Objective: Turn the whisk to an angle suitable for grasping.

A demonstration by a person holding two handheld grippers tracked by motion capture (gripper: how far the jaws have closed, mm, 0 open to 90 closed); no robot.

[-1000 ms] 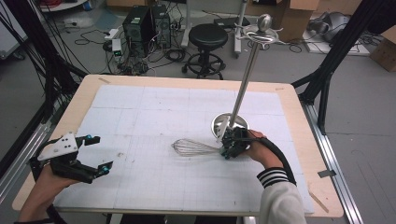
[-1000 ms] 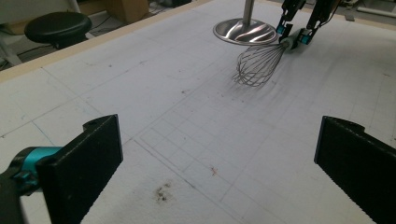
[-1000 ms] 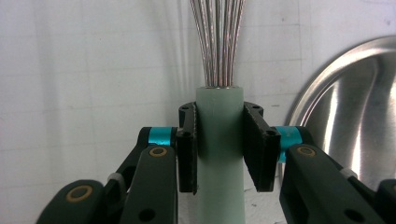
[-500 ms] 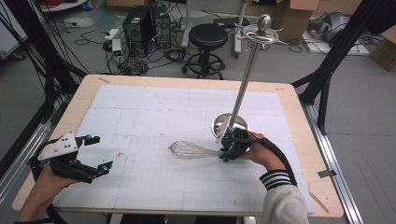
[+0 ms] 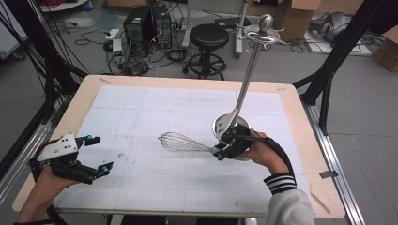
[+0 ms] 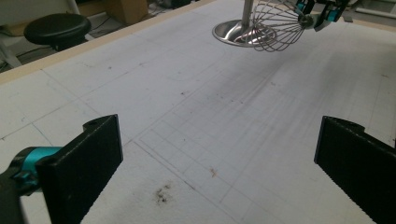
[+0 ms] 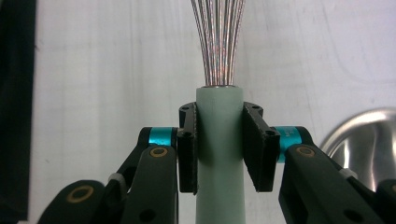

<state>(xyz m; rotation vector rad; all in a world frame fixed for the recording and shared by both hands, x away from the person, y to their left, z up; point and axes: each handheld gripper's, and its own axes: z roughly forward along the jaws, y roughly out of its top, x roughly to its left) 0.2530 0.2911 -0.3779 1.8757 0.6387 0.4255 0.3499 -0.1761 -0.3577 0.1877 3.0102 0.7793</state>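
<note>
Whisk status, high view first: right gripper (image 5: pixel 220 153) is clamped on the handle of the wire balloon whisk with pale green handle (image 5: pixel 184 142), just in front of the round base of the tall polished steel utensil stand (image 5: pixel 244 89). Wire head points away from the stand base, toward the left side of the white gridded worktop (image 5: pixel 155 112). Whisk looks carried just above the mat rather than lying on it, though contact is hard to rule out from this angle. Left gripper (image 5: pixel 96 153) sits well apart from the stand, near the worktop's left front corner, jaws spread wide, nothing between them.

Left gripper view: both black jaws stand wide apart over bare mat, empty. Far off, the whisk (image 6: pixel 275 25) hangs in front of the stand base (image 6: pixel 243 32), held at the handle end by the right gripper (image 6: pixel 322 14); gap under the wires suggests it is off the surface.

Right gripper view: pads pressed on both sides of the green handle (image 7: pixel 219 154), wires running up and away; rim of the stand base (image 7: pixel 364 140) at the right.

Progress, my read: grasp done, lift in hand. Left to do: get the whisk up onto the stand's top hooks (image 5: pixel 264 33), probably hanging it. Left gripper has no part yet.
</note>
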